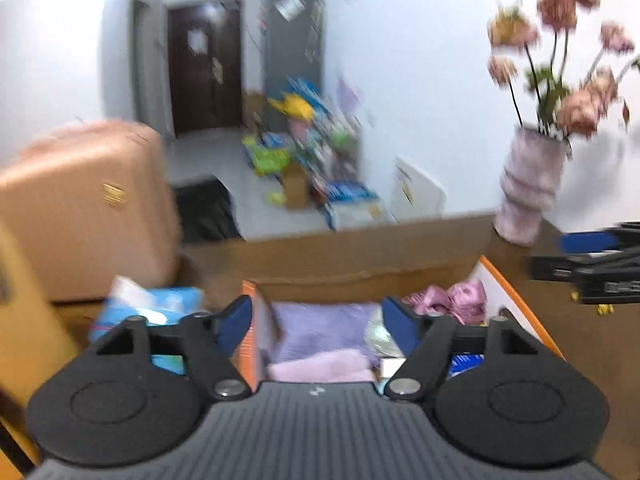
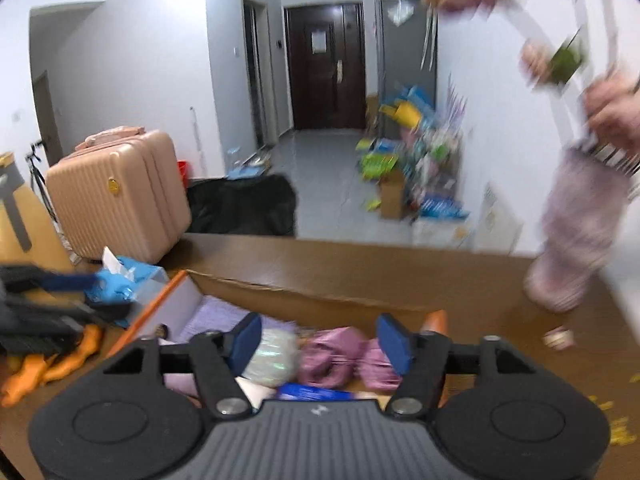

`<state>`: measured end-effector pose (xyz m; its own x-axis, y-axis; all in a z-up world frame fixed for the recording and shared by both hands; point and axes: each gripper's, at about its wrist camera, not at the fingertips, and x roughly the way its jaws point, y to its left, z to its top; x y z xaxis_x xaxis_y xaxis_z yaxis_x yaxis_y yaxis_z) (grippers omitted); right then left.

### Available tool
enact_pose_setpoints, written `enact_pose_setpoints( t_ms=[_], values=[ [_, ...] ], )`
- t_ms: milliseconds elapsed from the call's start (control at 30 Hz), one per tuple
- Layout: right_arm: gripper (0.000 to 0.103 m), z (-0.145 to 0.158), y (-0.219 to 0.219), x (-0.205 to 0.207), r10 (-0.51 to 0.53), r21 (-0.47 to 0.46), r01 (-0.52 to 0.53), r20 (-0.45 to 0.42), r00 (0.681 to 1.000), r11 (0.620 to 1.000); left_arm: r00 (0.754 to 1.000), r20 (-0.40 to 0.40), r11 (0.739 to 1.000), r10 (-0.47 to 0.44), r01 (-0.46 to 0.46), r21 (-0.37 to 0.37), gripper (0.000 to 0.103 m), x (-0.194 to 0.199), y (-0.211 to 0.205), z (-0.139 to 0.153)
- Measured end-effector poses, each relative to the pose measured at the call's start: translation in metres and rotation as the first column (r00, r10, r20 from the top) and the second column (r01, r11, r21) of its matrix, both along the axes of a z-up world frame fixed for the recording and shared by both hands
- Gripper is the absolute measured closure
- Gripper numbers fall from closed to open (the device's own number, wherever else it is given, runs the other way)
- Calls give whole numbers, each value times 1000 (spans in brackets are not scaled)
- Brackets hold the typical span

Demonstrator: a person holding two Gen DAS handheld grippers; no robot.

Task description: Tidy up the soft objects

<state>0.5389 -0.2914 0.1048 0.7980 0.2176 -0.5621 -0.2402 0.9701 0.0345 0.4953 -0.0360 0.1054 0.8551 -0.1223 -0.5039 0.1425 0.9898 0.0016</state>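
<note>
An open cardboard box (image 1: 360,276) with orange edges sits on the brown table, holding soft things. Inside lie a folded purple towel (image 1: 324,330), a pale pink cloth (image 1: 320,366) and a crumpled mauve bundle (image 1: 452,300). My left gripper (image 1: 318,324) hangs above the box's left half, jaws wide apart, nothing between them. My right gripper (image 2: 318,344) hovers over the right half, open and empty, above the mauve bundle (image 2: 332,354) and a shiny whitish pouch (image 2: 272,354). Each gripper shows at the edge of the other's view, the right gripper (image 1: 588,264) and the left gripper (image 2: 52,292).
A blue tissue pack (image 1: 160,304) lies left of the box, with an orange cloth (image 2: 52,364) near it. A pale vase of pink flowers (image 1: 528,184) stands at the table's far right. A pink suitcase (image 2: 120,192) and floor clutter (image 2: 416,160) lie beyond the table.
</note>
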Motion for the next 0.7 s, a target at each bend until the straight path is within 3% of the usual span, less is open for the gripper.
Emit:
enact_pose_setpoints(
  t_ms=[67, 200, 333, 700],
  values=[
    [25, 12, -11, -28, -25, -63, 29, 69, 997, 998, 994, 96, 999, 50, -50, -2, 12, -28, 9, 8],
    [15, 22, -44, -84, -70, -75, 89, 222, 973, 993, 965, 233, 992, 118, -123, 10, 7, -72, 16, 13],
    [15, 17, -57, -121, -123, -15, 133, 283, 951, 991, 960, 248, 992, 128, -126, -27, 6, -98, 16, 16],
    [14, 14, -48, -183, -153, 30, 151, 315, 937, 988, 954, 282, 994, 103, -94, -48, 4, -161, 18, 23]
  ],
)
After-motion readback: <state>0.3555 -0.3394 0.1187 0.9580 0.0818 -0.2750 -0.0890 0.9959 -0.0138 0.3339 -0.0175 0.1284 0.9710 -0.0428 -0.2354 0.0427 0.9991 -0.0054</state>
